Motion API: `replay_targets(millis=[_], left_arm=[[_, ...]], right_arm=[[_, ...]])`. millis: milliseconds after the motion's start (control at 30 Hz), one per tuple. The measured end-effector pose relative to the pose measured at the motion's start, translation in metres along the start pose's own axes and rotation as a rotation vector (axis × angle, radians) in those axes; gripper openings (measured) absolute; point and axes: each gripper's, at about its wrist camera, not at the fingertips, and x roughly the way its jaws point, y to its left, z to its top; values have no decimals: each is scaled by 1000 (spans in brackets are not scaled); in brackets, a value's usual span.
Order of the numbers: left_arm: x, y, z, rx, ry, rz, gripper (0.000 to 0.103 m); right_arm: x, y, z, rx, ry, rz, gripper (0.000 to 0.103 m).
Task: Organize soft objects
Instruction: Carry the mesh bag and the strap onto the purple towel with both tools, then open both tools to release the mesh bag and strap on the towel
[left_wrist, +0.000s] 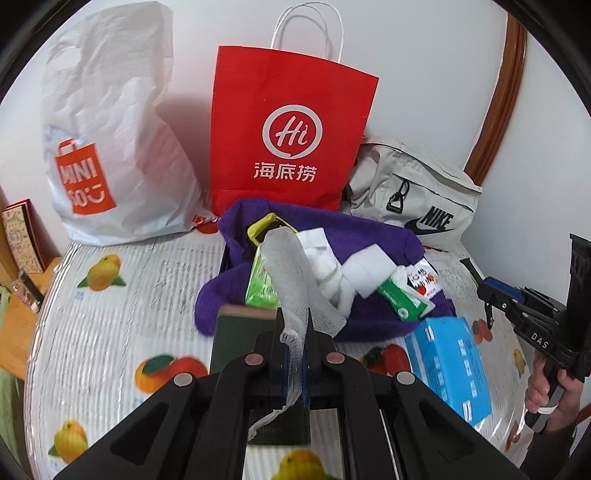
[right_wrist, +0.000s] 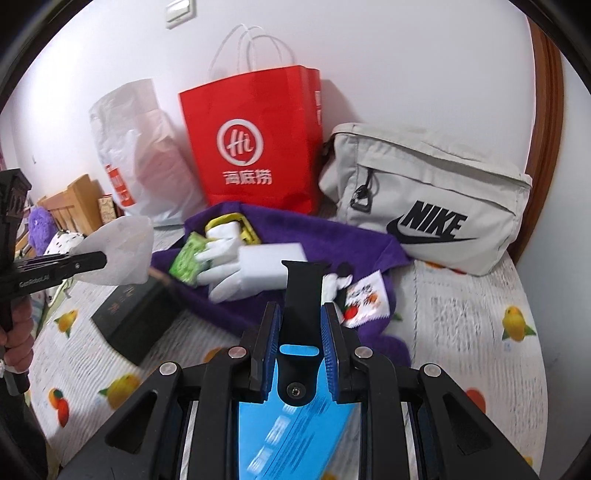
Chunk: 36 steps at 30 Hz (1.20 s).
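Note:
My left gripper (left_wrist: 295, 325) is shut on a white gauze strip (left_wrist: 291, 273) and holds it up over the purple cloth (left_wrist: 373, 236); it also shows in the right wrist view (right_wrist: 122, 247). My right gripper (right_wrist: 301, 314) is shut on a black watch strap (right_wrist: 301, 288), above the blue box (right_wrist: 291, 432). On the purple cloth (right_wrist: 332, 236) lie a white glove (right_wrist: 225, 266), a white foam block (right_wrist: 266, 262), a green packet (right_wrist: 186, 262), a yellow-rimmed item (right_wrist: 243, 225) and a small snack sachet (right_wrist: 364, 299).
A white Miniso plastic bag (left_wrist: 110, 147), a red paper bag (left_wrist: 291, 129) and a grey Nike pouch (left_wrist: 417, 195) stand against the wall. A dark green box (left_wrist: 240, 339) and the blue box (left_wrist: 447, 365) lie on the fruit-print cover (left_wrist: 110, 314).

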Motion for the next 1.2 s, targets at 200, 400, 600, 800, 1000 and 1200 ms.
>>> replay_targets(millis=[200,400,600,800,1000,1200], left_arm=[[29,-1,19,-1,22,-25,5],[57,-5,41,3,38,-41,5],[76,-12,66,1,39,-67,5],[101,-15,80,-3,70,-55,5],[131,-11,79,-4,138,-25,6],[151,-9,76,-7,189,-17,6]], right_arm=[[28,-15,16,1,7,-33,23],[55,-30,25,16,29,-37,23],[73,-36,38,17,41,-30,23],[93,-36,44,-4,68,-18,23],[117,-38,40,-7,122,-4,23],[135,-43,36,2,180,3,23]])
